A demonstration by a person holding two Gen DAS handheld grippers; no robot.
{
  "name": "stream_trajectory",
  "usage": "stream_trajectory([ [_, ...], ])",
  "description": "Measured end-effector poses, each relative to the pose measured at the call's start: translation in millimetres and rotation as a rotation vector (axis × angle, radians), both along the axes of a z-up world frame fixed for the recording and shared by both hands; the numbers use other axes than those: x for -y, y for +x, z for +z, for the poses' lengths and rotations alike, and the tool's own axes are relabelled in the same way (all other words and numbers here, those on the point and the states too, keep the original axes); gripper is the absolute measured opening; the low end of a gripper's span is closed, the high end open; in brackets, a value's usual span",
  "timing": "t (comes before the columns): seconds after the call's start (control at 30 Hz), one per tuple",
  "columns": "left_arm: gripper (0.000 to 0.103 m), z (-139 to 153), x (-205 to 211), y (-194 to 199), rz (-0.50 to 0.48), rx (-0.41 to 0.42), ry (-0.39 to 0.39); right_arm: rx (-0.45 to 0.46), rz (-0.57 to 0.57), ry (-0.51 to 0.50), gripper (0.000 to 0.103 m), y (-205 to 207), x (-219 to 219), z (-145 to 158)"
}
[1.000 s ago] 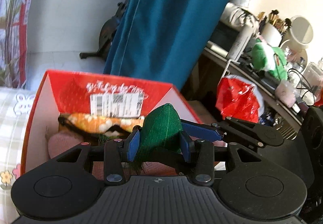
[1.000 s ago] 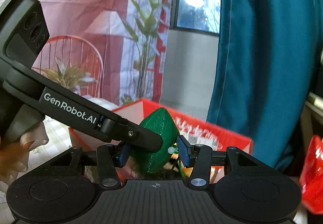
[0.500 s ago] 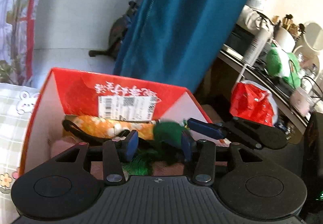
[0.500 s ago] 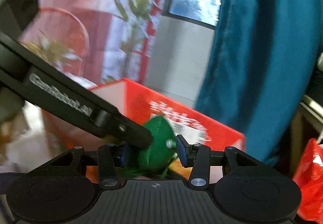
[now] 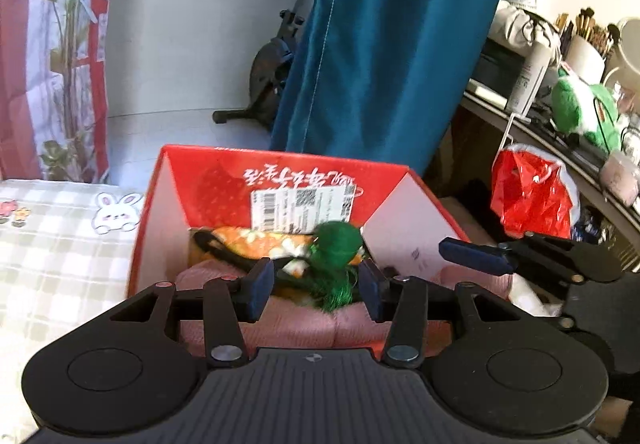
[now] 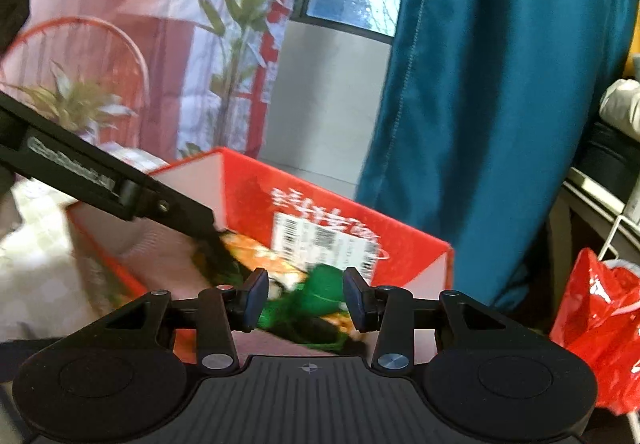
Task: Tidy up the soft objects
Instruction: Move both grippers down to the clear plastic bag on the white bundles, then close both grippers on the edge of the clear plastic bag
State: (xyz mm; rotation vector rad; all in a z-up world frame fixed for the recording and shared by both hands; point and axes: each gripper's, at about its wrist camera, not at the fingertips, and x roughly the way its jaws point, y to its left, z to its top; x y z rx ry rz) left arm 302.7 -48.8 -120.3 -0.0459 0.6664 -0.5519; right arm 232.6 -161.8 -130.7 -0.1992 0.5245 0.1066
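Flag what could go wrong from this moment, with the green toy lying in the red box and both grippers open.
1. The left gripper sits with open jaws close around the green plush toy; its loose fringe could snag a jaw as the gripper pulls away, dragging the toy back out.
2. The toy lies on top of the orange floral item near the rim of the red box, so it may roll out.
3. The right gripper is crowded close; the two could collide.
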Motion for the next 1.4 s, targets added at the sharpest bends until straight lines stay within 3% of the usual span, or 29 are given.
stream_trajectory([
  [0.4,0.049,-9,-20,-60,-0.021,-0.037,0.053,-0.058,0.030,0.176,0.038,-67,-25,11],
  [0.63,0.049,-18,-42,-101,-0.009,-0.044,0.021,-0.067,0.017,0.214,0.038,-116,-31,4],
  [0.8,0.056,-22,-68,-131,0.032,-0.027,0.000,-0.040,-0.003,0.240,0.039,-153,-24,2],
  [1.1,0.062,-54,-90,-159,0.103,-0.085,0.005,-0.112,-0.015,0.232,0.047,-193,-25,-29],
  [1.23,0.072,-68,-89,-155,0.114,-0.120,0.012,-0.135,-0.043,0.254,0.059,-194,-24,-38],
  [1.33,0.073,-73,-88,-147,0.122,-0.137,0.006,-0.124,-0.052,0.255,0.069,-193,-23,-39],
  [1.4,0.073,-78,-86,-141,0.126,-0.154,0.000,-0.131,-0.052,0.283,0.069,-189,-21,-41],
])
